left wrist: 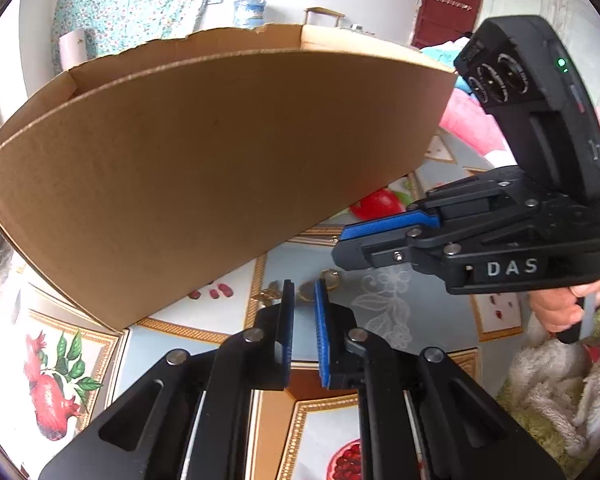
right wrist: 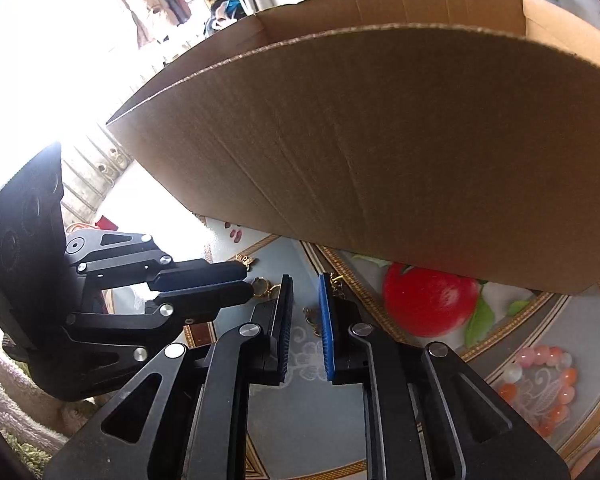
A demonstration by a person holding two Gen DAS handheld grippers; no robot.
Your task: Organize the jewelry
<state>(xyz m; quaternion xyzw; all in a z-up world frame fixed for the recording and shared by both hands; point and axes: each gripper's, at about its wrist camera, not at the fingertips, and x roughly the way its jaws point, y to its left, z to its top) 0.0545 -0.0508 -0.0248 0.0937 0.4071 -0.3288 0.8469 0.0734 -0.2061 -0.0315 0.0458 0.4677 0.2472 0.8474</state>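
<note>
Cardboard fills most of both views: a big open cardboard box (left wrist: 204,168) stands on the worktop (left wrist: 300,344), which wears a cloth printed with pomegranates and gold borders. Down in front of the box, both tools are nosing in on the same little patch of cloth.

Left gripper (left wrist: 303,286) first: its fingers are drawn close, only a narrow slit between the blue pads, and their tips sit right at a small gold piece of jewelry (left wrist: 269,294) and a second gold ring-like piece (left wrist: 331,280) just beyond. From the right wrist view that same left gripper (right wrist: 249,280) comes in from the left with its fingers pressed together, tips at a gold ring (right wrist: 261,285) with a butterfly-shaped gold charm (right wrist: 245,260) beside it. Whether it actually pinches anything, I cannot tell; the metal is tiny and half hidden.

Right gripper (right wrist: 305,280) now: fingers also nearly together, a thin gap showing, hanging over the cloth with a gold chain (right wrist: 337,283) just behind its right finger and another gold loop (right wrist: 311,316) in the gap below. Nothing is plainly clamped. In the left wrist view a hand (left wrist: 560,304) grips its handle at the right edge.

Off to the right on the cloth, well apart from the gold bits, lies a pink and orange bead bracelet (right wrist: 548,384).
</note>
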